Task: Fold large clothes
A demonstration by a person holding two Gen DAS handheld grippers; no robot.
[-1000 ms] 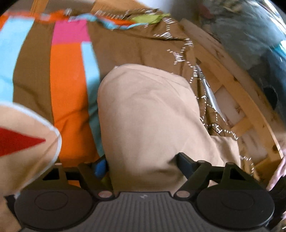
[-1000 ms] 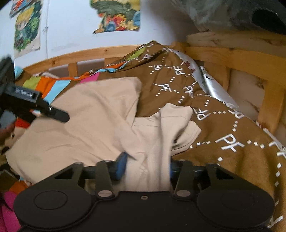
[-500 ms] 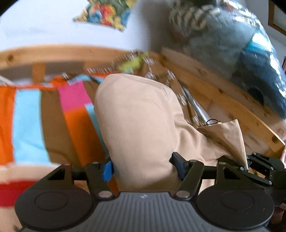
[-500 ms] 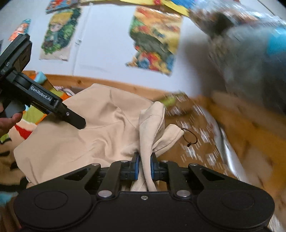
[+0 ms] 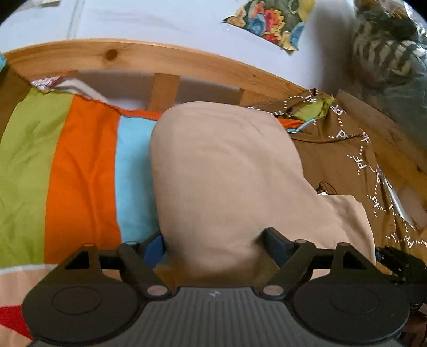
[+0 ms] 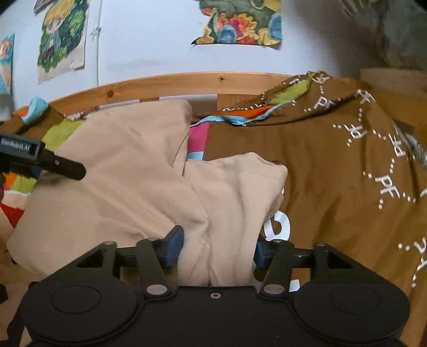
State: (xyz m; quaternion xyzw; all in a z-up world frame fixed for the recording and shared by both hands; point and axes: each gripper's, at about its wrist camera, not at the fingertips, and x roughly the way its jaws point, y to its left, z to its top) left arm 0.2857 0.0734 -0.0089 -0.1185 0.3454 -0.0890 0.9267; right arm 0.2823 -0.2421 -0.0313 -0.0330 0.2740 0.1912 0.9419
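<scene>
A large beige garment [image 5: 226, 173] lies bunched on the bed and fills the middle of the left wrist view. My left gripper [image 5: 213, 245] is open, its jaws spread wide with a thick fold of the cloth bulging between them. In the right wrist view the same garment [image 6: 120, 186] spreads to the left, with a smaller flap toward the centre. My right gripper [image 6: 216, 245] is open too, and loose fabric sits between its blue pads. The left gripper [image 6: 53, 160] shows at the left edge, over the cloth.
The bed carries a striped cover [image 5: 80, 173] in green, orange and blue, and a brown cover with white "PF" lettering [image 6: 333, 160]. A wooden headboard rail [image 6: 186, 82] runs behind, under a wall with posters [image 6: 240, 24]. Bagged bedding [image 5: 387, 53] is stacked at the right.
My right gripper, shut on the beige cloth half a second ago, has opened and dropped lower toward the bed. The left gripper stayed wide and tilted to face the headboard.
</scene>
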